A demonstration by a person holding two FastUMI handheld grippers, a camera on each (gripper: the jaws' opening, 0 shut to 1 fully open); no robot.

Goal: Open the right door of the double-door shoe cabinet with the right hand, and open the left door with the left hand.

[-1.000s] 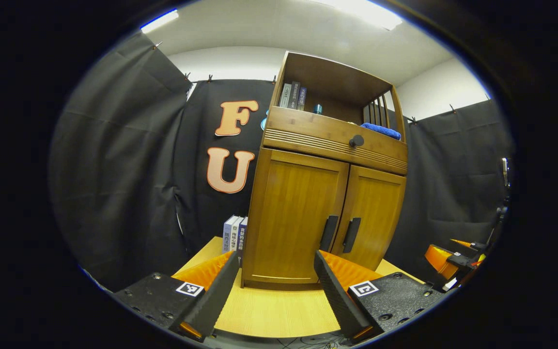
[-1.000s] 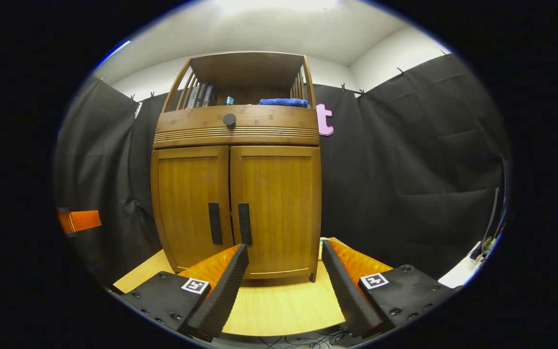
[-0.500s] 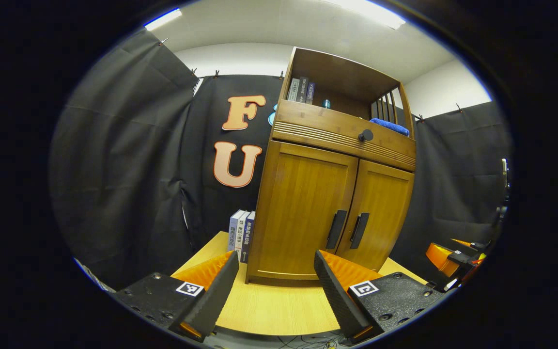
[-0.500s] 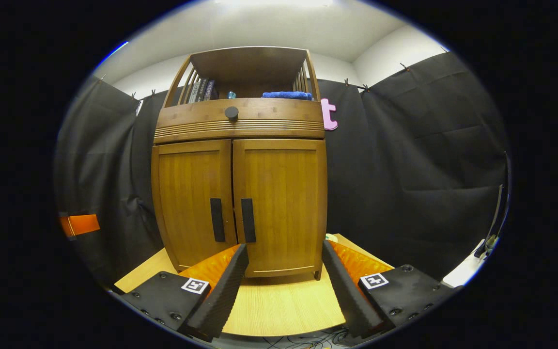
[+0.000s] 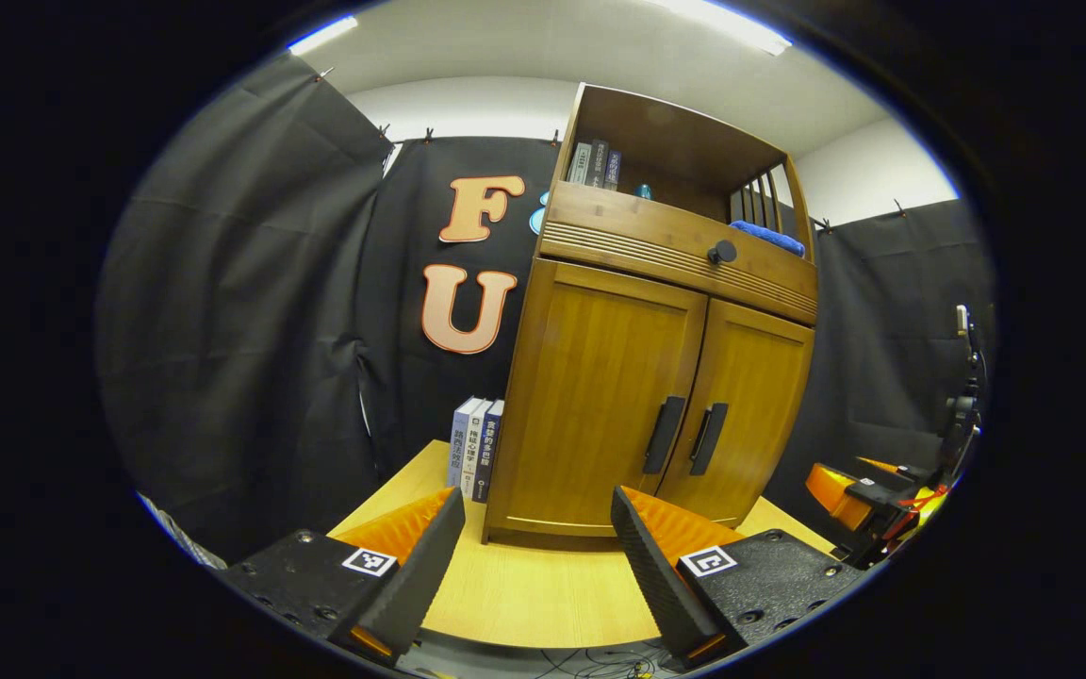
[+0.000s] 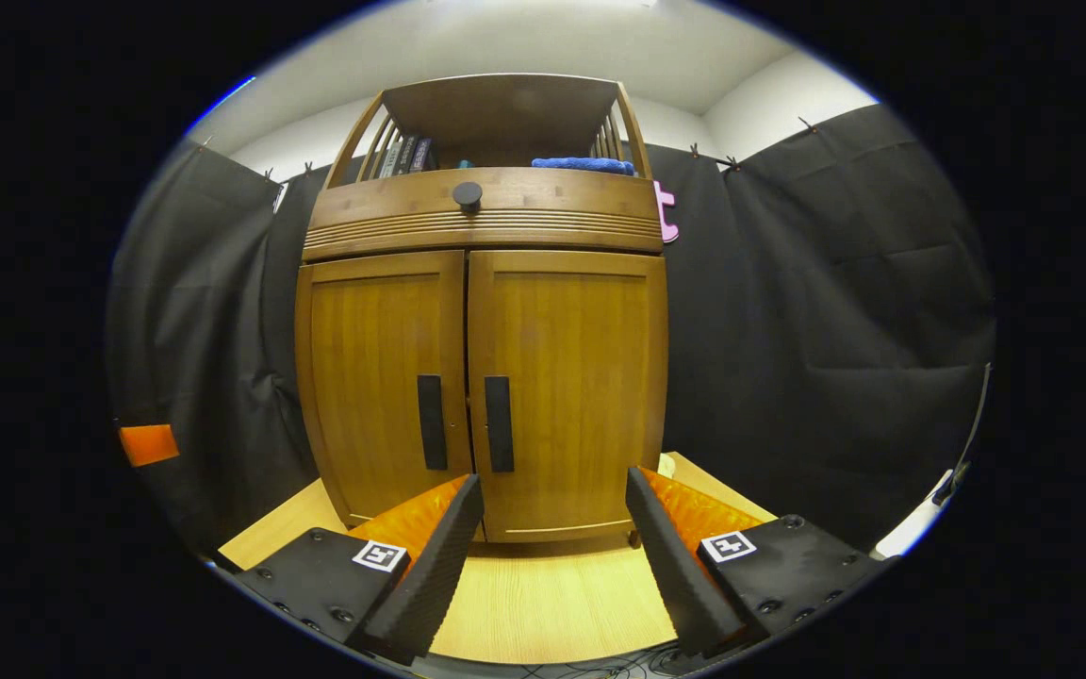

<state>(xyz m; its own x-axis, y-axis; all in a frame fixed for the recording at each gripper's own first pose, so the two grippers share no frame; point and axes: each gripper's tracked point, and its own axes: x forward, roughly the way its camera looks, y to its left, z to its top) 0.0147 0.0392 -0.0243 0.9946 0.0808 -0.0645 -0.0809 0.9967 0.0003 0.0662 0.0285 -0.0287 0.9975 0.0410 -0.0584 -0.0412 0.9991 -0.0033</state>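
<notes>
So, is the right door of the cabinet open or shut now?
Shut. The right door sits flush beside the left door, edges meeting.

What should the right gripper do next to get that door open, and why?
Probably move the right gripper forward and a little left, toward the right door's handle. Both doors of the shoe cabinet are closed, the gripper is open and holding nothing, and table lies between it and the handle, which sits left of the gap between the fingers.
</notes>
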